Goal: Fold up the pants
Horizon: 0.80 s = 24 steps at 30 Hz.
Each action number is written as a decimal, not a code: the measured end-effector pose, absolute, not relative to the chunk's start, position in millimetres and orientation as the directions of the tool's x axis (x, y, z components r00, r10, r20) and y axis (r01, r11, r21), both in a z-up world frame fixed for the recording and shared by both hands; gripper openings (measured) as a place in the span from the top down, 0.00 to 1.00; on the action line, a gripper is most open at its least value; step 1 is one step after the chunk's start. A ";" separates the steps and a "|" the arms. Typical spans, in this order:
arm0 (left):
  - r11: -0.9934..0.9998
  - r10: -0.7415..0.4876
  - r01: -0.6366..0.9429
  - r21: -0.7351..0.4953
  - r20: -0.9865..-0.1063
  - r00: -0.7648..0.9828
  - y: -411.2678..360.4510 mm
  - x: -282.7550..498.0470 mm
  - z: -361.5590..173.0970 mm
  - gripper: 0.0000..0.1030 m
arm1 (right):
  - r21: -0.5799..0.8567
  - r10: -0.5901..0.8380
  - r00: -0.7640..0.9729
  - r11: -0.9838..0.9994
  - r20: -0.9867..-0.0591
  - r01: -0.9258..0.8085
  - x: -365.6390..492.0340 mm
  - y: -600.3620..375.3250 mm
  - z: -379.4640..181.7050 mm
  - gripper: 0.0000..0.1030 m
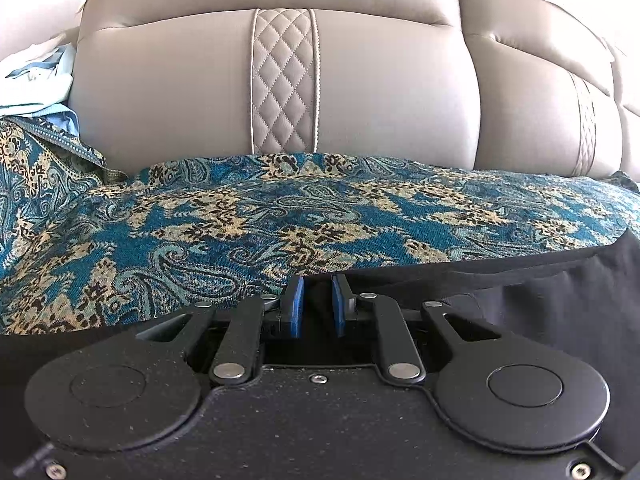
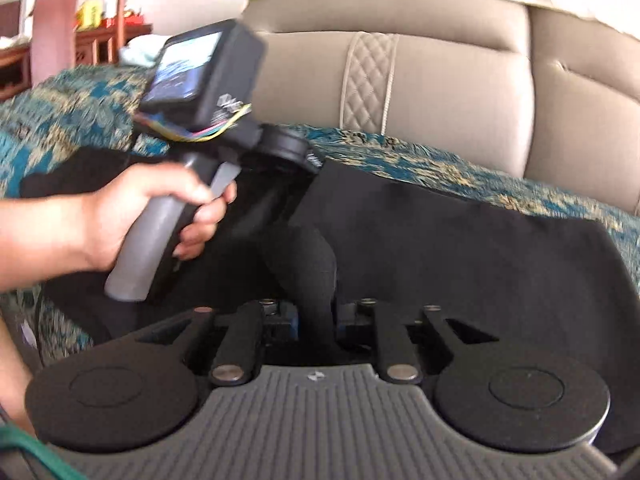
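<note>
Black pants [image 2: 460, 256] spread on a patterned sofa throw [image 1: 240, 220], partly doubled over (fold unfinished). Right gripper [image 2: 318, 316] clamped on a bunched ridge; left gripper [image 1: 316, 304] pinching the cloth's edge.

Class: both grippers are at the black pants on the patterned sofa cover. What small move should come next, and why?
Probably carry both grips together toward the sofa back. The right gripper is shut on a raised bunch of the black pants, and the left gripper pinches their edge. The patterned cover beyond lies open, so the lifted fabric could fold over there.
</note>
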<state>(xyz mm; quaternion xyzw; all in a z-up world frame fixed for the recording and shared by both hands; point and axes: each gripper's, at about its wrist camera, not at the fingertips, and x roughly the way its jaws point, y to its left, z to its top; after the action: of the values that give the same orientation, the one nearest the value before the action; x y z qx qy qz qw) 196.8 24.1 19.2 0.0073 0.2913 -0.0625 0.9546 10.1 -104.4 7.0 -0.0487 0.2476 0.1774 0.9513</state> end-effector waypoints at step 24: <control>0.960 -0.255 0.276 -0.042 -0.531 0.808 -2.5 89.1 87.3 0.33 | -0.068 0.048 0.921 0.994 -0.387 -0.080 -48.3 -206.6 17.5 0.00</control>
<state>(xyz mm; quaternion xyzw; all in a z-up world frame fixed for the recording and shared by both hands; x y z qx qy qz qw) 89.1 -2.5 87.3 0.0186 0.2768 -0.1397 0.9505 -48.3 -206.6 17.5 -0.0415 0.1963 0.0327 0.9791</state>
